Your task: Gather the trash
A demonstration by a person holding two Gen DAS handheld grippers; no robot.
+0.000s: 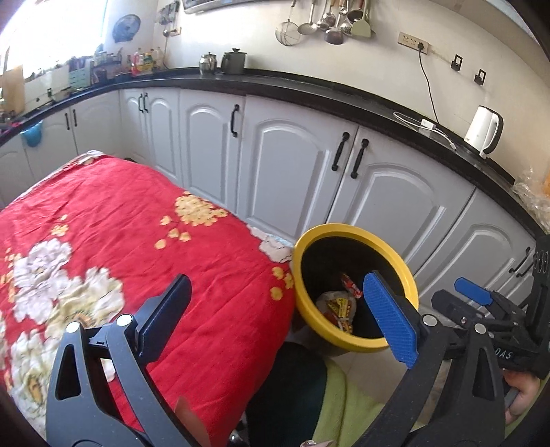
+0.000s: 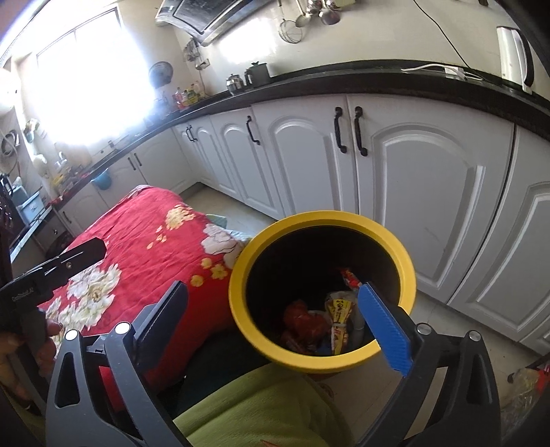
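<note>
Both claws, left (image 1: 278, 313) & right (image 2: 275, 319), open; 1 yellow bin (image 2: 237, 309), approx 3 wrappers (image 2: 338, 319) inside.

The right gripper's blue finger (image 2: 385, 330) hid part of the wrappers (image 2: 338, 321) in the yellow bin (image 2: 240, 275). Print on them was unreadable. A crumpled bag (image 2: 527, 378) was cut off at the frame's edge.

Red floral cloth (image 1: 137, 220) on table.

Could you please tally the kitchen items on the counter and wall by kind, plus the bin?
Bin: 1
White kettle: 1
Metal teapot: 1
Dark pot: 1
Wall plate: 1
Hanging strainer: 1
Total: 6

The other hanging utensils overlap too much to count.
</note>
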